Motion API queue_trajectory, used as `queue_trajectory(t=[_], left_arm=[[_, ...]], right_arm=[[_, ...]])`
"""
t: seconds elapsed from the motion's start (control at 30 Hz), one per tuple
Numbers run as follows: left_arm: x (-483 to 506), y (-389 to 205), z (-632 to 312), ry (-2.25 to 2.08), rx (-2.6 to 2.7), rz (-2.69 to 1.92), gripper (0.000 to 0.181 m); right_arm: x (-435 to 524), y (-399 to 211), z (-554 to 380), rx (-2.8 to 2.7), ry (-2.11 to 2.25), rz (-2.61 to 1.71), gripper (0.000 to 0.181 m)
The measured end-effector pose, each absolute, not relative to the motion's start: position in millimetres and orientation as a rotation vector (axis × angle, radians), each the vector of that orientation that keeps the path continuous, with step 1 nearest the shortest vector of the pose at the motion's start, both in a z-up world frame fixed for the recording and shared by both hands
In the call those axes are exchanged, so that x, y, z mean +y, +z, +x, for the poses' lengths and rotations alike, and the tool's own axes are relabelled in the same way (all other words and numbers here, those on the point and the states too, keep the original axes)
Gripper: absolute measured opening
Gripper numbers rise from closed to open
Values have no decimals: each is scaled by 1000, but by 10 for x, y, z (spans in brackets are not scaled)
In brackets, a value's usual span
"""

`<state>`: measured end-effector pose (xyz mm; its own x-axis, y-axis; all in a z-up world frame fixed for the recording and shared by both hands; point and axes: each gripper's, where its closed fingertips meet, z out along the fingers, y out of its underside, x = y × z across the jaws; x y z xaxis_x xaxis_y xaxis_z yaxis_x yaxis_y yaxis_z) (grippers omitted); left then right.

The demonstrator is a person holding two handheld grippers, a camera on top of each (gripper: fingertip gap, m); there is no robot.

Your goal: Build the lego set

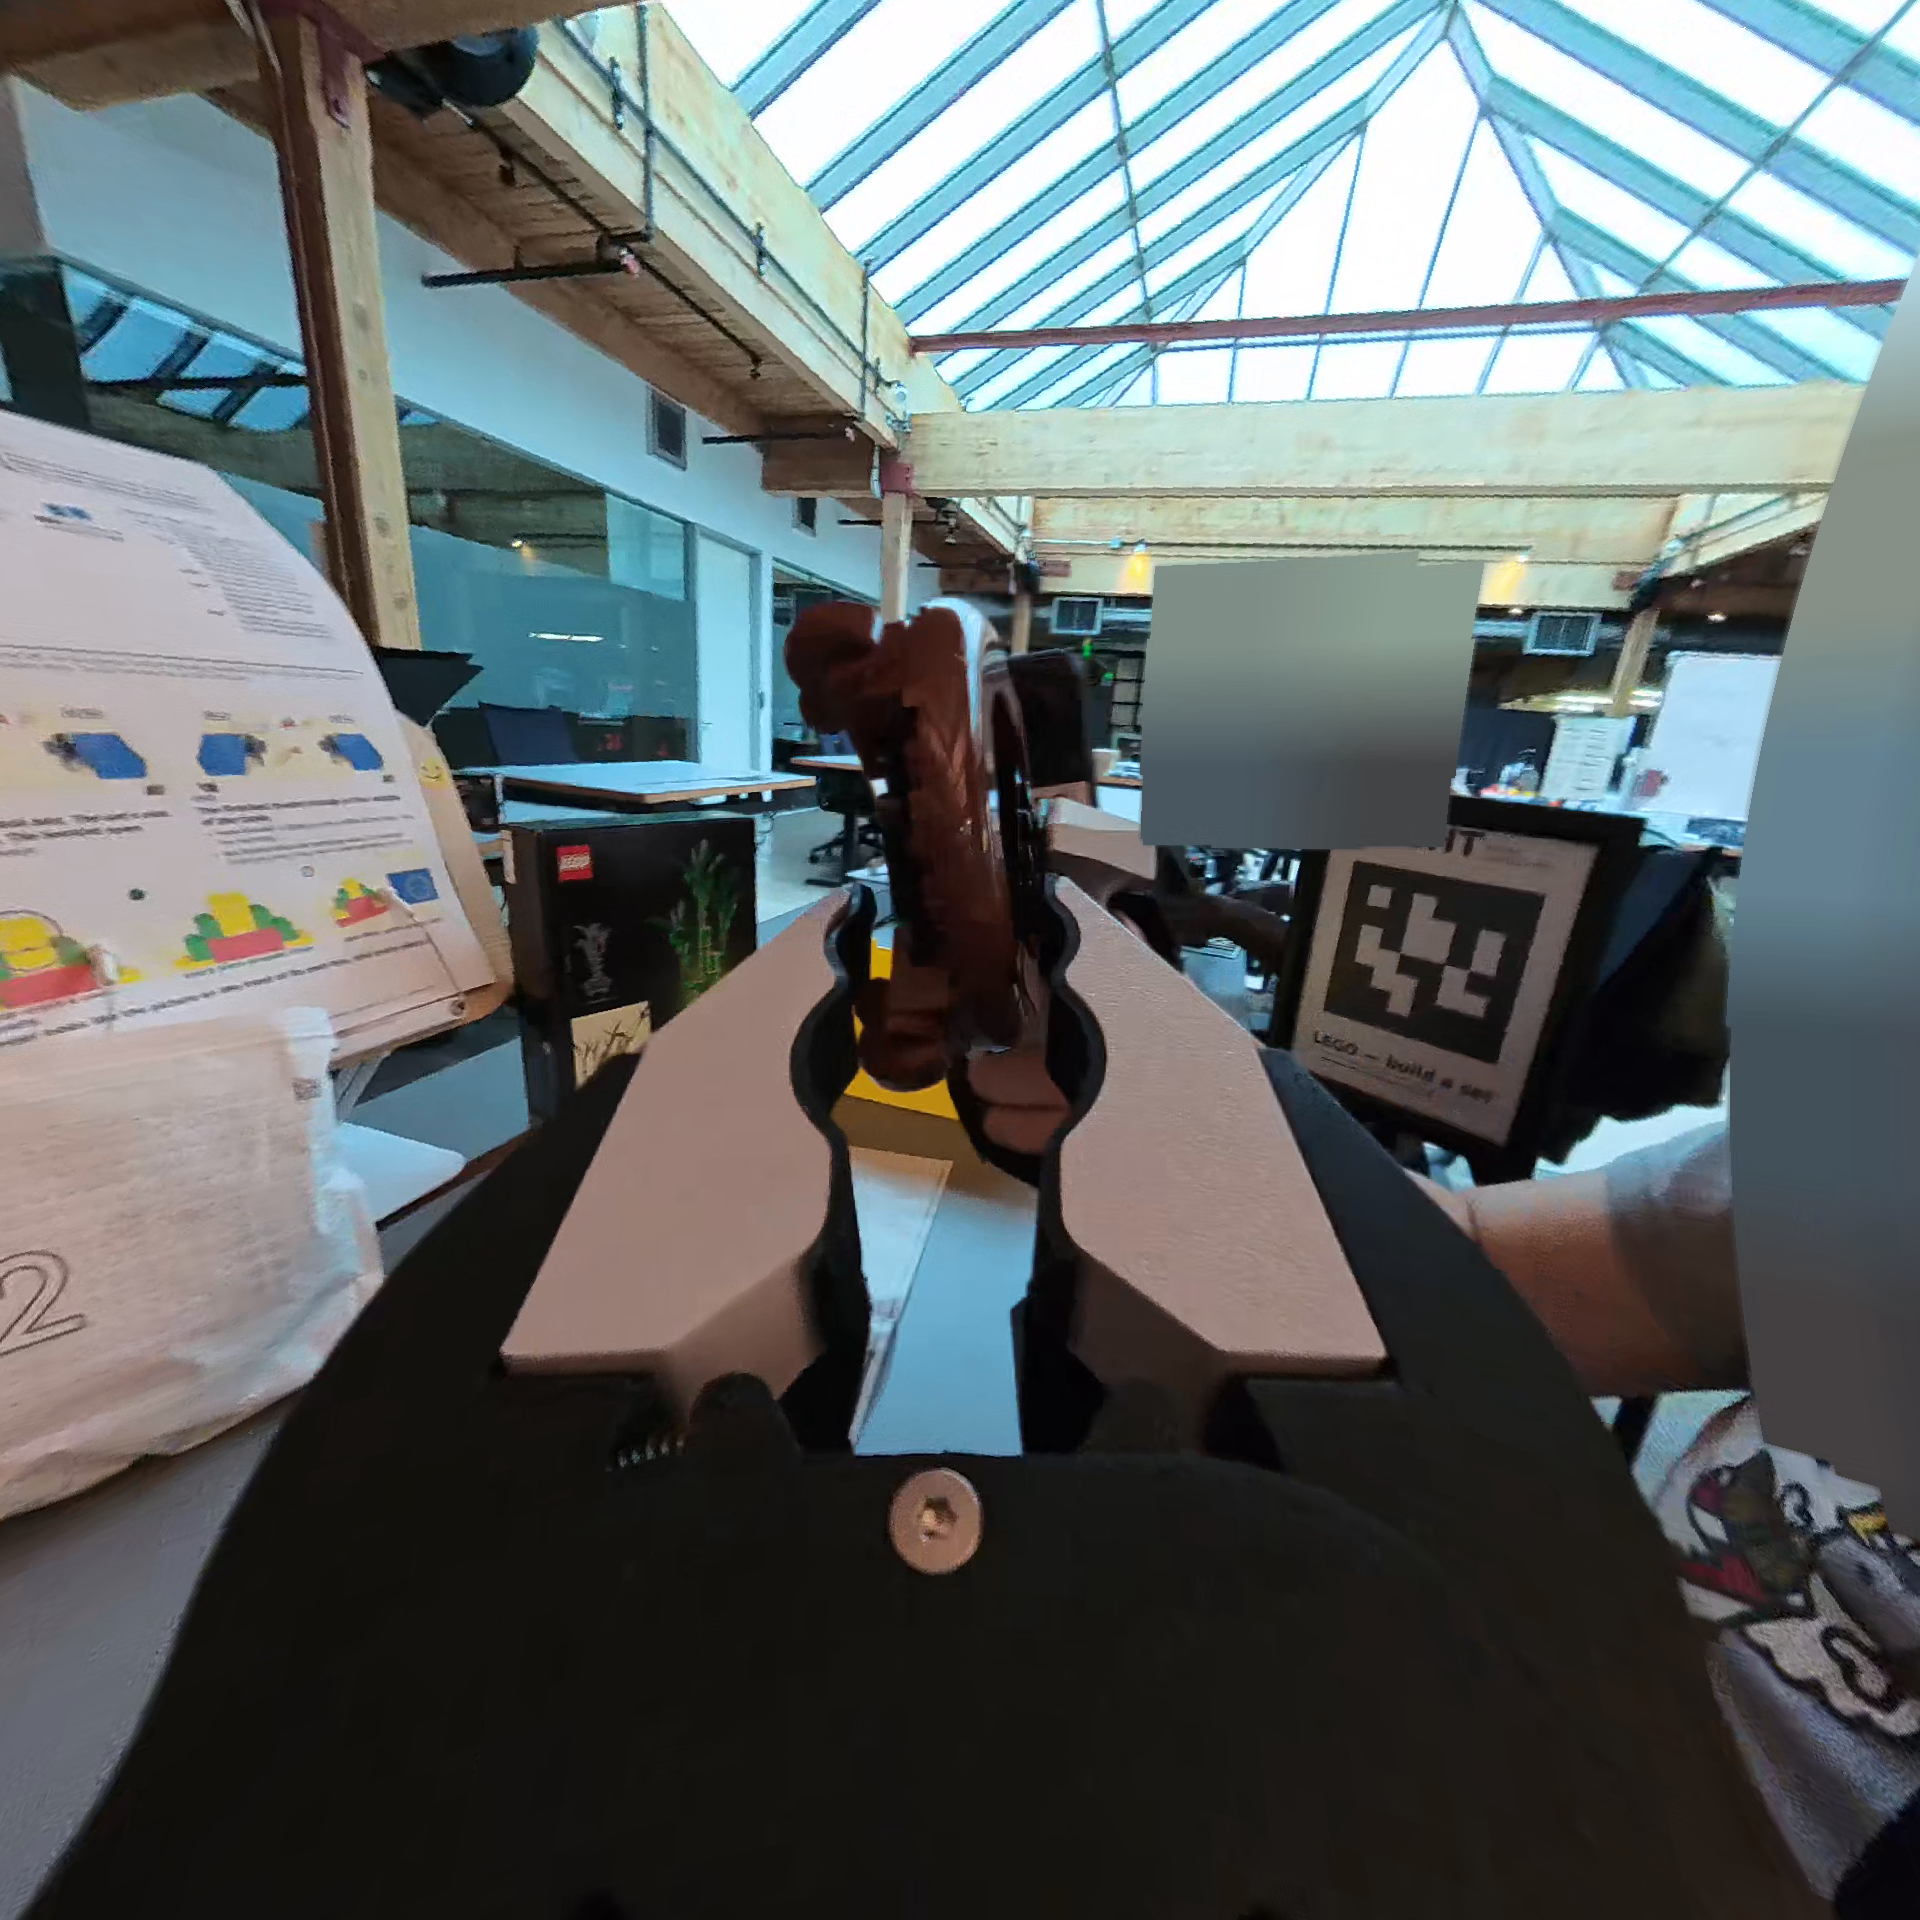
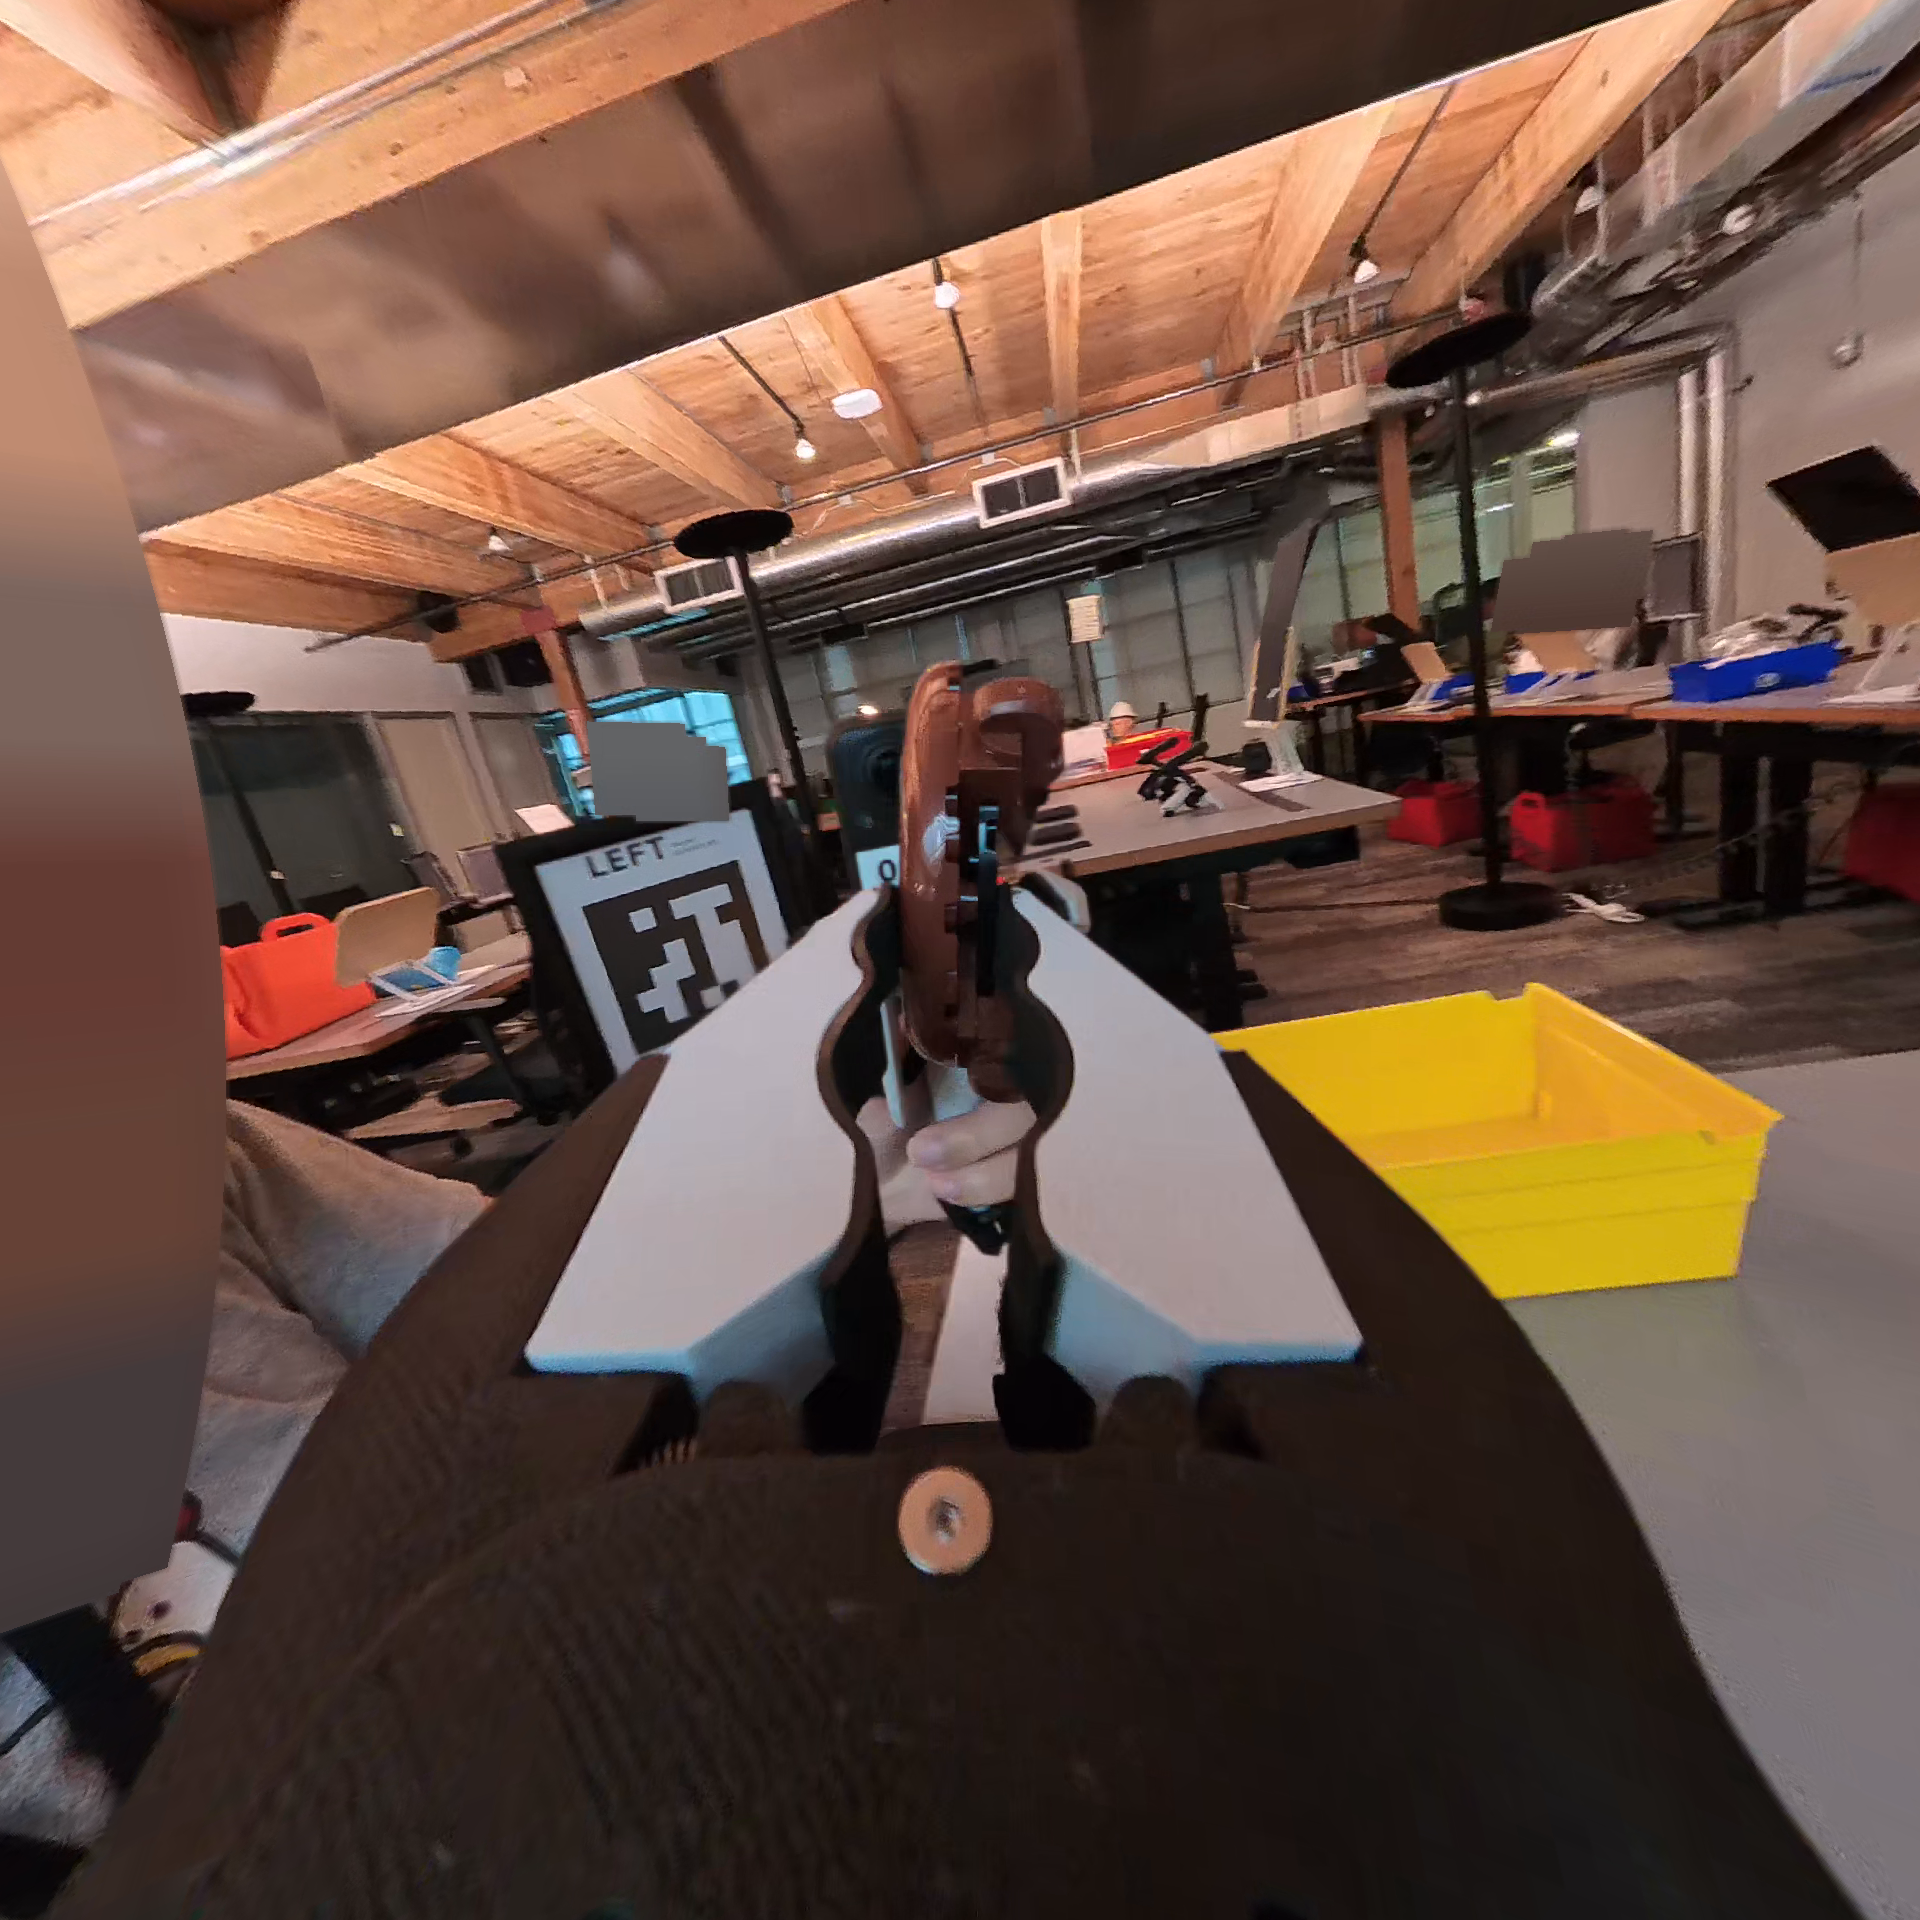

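Note:
A dark brown lego assembly [image 1: 914,790] stands upright between the fingertips of my left gripper [image 1: 951,935], which is shut on its lower part. In the right wrist view the same brown assembly [image 2: 935,831], curved with a rounded top, sits between the fingertips of my right gripper [image 2: 951,935], also shut on it. The two grippers face each other, held up above the table. A hand [image 2: 956,1143] shows just behind the piece. The bottom of the assembly is hidden by the jaws.
A yellow bin [image 2: 1507,1143] sits on the grey table [image 2: 1714,1455] to the right. An instruction sheet [image 1: 208,779], a white paper bag [image 1: 156,1247] and a black lego box [image 1: 634,914] stand to the left. Marker boards [image 1: 1434,956] [image 2: 675,935] ride on the grippers. The grippers are tip to tip, or close to it.

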<state>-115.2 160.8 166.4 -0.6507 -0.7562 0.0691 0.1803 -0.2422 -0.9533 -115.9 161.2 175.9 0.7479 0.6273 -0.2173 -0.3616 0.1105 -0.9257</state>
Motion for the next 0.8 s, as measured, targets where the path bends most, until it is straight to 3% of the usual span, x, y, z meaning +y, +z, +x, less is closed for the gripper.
queue_trajectory(t=[0.07,0.47,0.57,0.6,0.67,0.8], left_arm=[[1585,1619,-1207,-1989,1424,-702,20],[1849,1123,-1248,-2222,1338,-877,20],[2118,839,-1236,-2224,1249,-1054,55],[2229,683,-1247,-2169,1234,-1123,57],[2429,337,-1303,-2004,1211,-1261,55],[2489,-65,-1525,-1873,1241,-1394,54]], right_arm=[[1652,1716,-1188,-251,797,-1255,16],[1937,1337,-1214,-202,869,-1241,16],[1964,1157,-1103,-152,820,-1313,15],[1952,1075,-1008,-118,778,-1348,15],[1917,751,-777,-86,550,-1499,14],[1736,-336,-314,-254,-370,-1995,15]])
